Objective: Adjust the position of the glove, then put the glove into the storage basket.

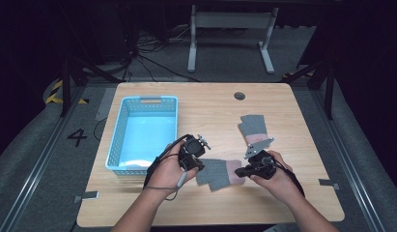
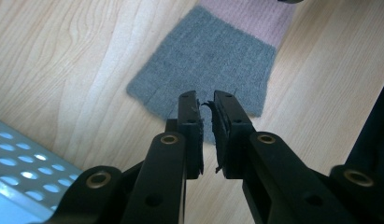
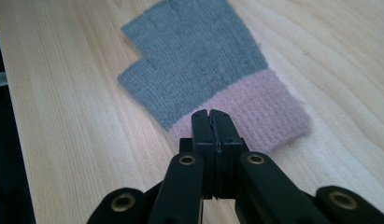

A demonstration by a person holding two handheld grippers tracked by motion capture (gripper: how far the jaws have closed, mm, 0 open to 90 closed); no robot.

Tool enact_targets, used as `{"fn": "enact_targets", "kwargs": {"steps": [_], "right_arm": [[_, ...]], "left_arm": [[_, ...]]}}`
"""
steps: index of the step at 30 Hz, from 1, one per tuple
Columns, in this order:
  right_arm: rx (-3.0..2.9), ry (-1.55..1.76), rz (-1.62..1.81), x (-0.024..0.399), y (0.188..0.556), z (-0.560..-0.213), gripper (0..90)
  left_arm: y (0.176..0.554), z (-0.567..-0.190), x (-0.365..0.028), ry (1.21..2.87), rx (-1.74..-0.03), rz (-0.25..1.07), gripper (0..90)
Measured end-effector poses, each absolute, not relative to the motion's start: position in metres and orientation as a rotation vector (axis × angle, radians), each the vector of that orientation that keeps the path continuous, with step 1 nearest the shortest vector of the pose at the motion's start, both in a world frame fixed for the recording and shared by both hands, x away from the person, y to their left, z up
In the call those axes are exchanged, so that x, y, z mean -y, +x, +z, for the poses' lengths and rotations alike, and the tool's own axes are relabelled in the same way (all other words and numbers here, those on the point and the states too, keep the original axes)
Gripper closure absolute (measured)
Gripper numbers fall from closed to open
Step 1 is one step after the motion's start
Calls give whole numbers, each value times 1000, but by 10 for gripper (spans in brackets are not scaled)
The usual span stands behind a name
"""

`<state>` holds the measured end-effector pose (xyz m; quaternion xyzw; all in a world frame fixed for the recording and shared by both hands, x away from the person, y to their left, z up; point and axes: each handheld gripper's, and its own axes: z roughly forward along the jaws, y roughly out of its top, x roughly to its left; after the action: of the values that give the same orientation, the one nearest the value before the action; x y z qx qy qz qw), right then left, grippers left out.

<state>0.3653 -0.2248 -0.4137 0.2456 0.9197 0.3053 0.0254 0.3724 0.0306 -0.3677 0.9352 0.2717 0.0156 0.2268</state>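
A grey fingerless glove with a pink cuff lies flat on the wooden table between my two hands. In the left gripper view my left gripper hovers over the glove's grey finger end. Its jaws stand a narrow gap apart, with a wisp of grey fibre at the tips and nothing pinched. In the right gripper view my right gripper has its jaws pressed together, tips at the glove's pink cuff. From above, the left gripper and right gripper flank the glove. A second matching glove lies farther back on the right.
A light blue perforated basket stands at the table's left, close beside my left hand; its corner shows in the left gripper view. A round cable hole sits near the far edge. Bare wood stretches behind the gloves.
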Motion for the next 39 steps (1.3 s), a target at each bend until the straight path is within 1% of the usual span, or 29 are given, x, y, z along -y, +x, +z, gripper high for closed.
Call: {"fn": "enact_targets", "kwargs": {"steps": [18, 23, 32, 39], "right_arm": [[-2724, 844, 1015, 246, 370, -393, 900], [-2694, 888, 1047, 250, 376, -386, 899], [-2643, 913, 1065, 250, 399, -365, 891], [-2613, 1002, 1006, 262, 422, -357, 834]], "left_arm": [[369, -363, -37, 2558, -768, 60, 770], [366, -362, -41, 2555, -779, 55, 758], [365, -359, -47, 2547, -794, 51, 744], [363, -358, -49, 2546, -793, 50, 733]]}}
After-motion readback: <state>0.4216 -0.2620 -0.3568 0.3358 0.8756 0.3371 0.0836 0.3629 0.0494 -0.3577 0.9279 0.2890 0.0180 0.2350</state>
